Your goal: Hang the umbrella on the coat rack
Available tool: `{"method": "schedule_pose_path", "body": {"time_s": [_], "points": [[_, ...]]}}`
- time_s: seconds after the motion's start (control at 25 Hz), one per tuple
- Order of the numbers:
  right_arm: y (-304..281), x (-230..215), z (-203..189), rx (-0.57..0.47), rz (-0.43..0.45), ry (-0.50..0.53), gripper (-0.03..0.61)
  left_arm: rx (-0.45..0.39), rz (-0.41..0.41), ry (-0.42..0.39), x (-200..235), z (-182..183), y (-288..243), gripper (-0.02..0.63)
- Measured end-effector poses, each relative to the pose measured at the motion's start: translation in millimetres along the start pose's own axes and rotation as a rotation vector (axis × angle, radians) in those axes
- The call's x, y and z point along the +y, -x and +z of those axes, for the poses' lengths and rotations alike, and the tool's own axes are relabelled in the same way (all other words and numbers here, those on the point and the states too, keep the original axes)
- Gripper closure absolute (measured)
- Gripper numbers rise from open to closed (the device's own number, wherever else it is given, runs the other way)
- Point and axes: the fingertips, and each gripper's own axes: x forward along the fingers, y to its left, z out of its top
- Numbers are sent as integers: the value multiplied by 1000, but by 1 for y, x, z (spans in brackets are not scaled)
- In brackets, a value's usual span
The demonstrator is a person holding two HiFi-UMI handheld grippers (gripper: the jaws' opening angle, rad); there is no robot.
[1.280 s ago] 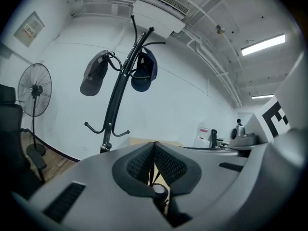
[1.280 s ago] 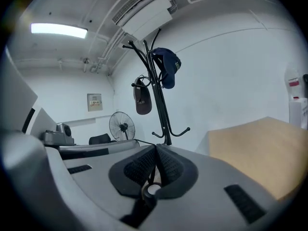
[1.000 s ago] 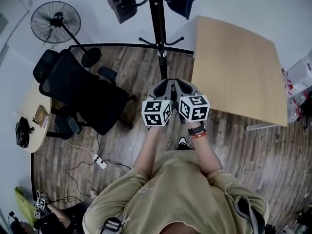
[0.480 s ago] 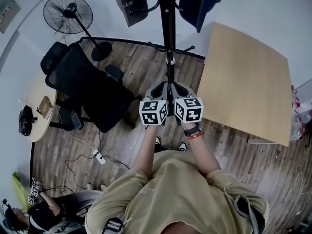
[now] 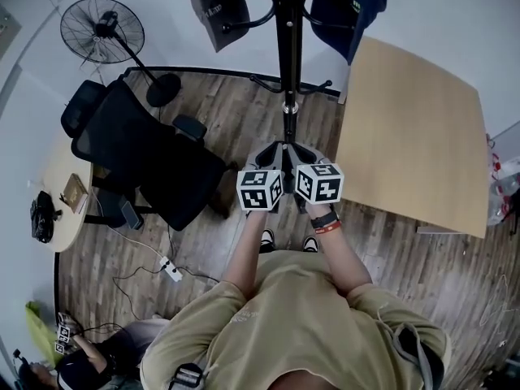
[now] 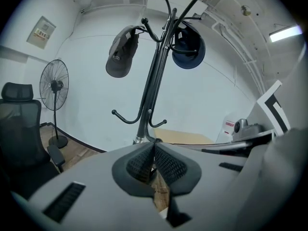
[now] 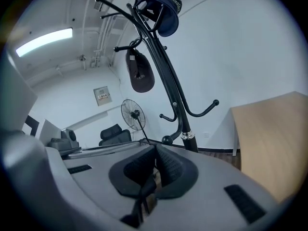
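Coat rack (image 5: 288, 71) looms nearer; left tongs (image 6: 154, 147) and right tongs (image 7: 155, 152) (abreast) pressed together.

Head view looks steeply down; 2 gripper views face the coat rack (image 6: 153, 81).

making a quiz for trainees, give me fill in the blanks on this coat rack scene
On the coat rack hang two ___. In the head view, the wooden table lies to the rack's ___. Left of the rack stand a fan and a black office ___.
Missing words: caps; right; chair.
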Motion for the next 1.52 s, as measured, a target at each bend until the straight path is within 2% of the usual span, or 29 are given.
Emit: {"method": "schedule_pose_path", "body": {"time_s": [0.24,0.44,0.88,1.52], "points": [[-11,-14,11,-10,-45,-1,560,1,-54,-17,1,8,-17,591],[-14,-26,12,28,-74,5,560,32,-68,-23,-2,8,-32,591],[-26,-31,26,43,-59,16,558,24,-85,-33,7,21,-45,591],[-34,-45,24,55,-54,-8,558,43,-103,-15,17,17,-61,590]]}}
